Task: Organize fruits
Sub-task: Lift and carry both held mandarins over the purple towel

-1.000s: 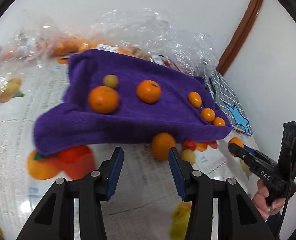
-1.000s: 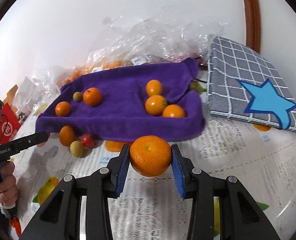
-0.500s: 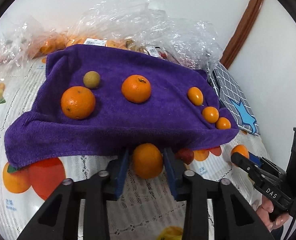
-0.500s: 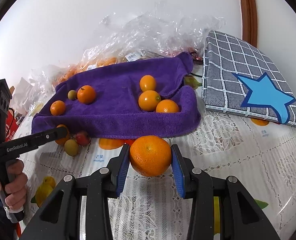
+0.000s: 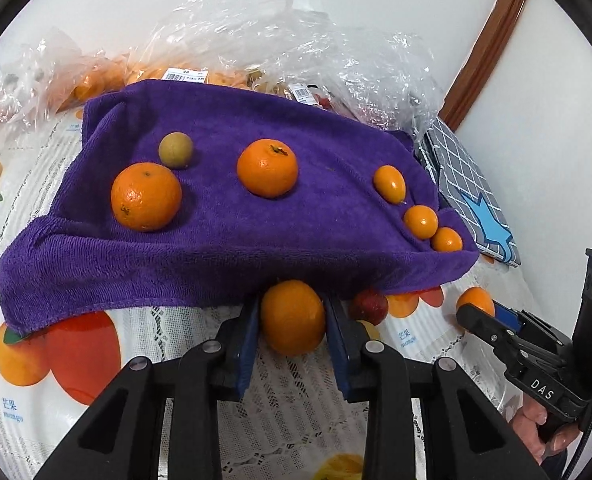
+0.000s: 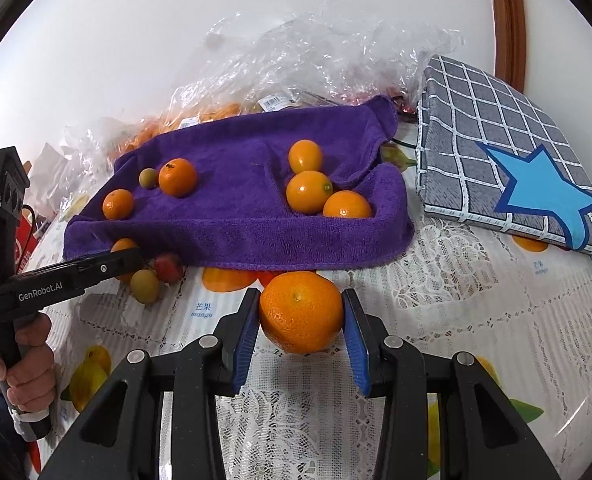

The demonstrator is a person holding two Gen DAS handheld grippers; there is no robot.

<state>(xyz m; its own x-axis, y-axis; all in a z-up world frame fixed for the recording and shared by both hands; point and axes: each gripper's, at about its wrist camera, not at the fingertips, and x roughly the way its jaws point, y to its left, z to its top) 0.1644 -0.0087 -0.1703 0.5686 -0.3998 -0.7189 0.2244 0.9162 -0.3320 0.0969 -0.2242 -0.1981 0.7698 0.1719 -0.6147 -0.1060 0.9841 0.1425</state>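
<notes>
A purple towel [image 5: 224, 248] lies on the table and holds two oranges [image 5: 146, 196], a small green-brown fruit [image 5: 175, 150] and three kumquats [image 5: 420, 216]. My left gripper [image 5: 292, 320] is shut on an orange [image 5: 293, 317] at the towel's near edge. A red fruit [image 5: 370, 306] lies just to its right. My right gripper [image 6: 301, 314] is shut on a bigger orange [image 6: 301, 311] in front of the towel [image 6: 256, 236]. The left gripper's finger also shows in the right wrist view [image 6: 80, 270].
Crumpled clear plastic bags [image 5: 288, 52] with more fruit lie behind the towel. A grey checked cushion with a blue star [image 6: 508, 176] lies to the right. A small green fruit [image 6: 145, 286] and a red one [image 6: 169, 267] lie on the fruit-print tablecloth [image 6: 456, 300].
My left gripper moved forward to the towel's edge and closed on the orange there. My right gripper kept hold of its orange and shifted slightly closer to the towel.
</notes>
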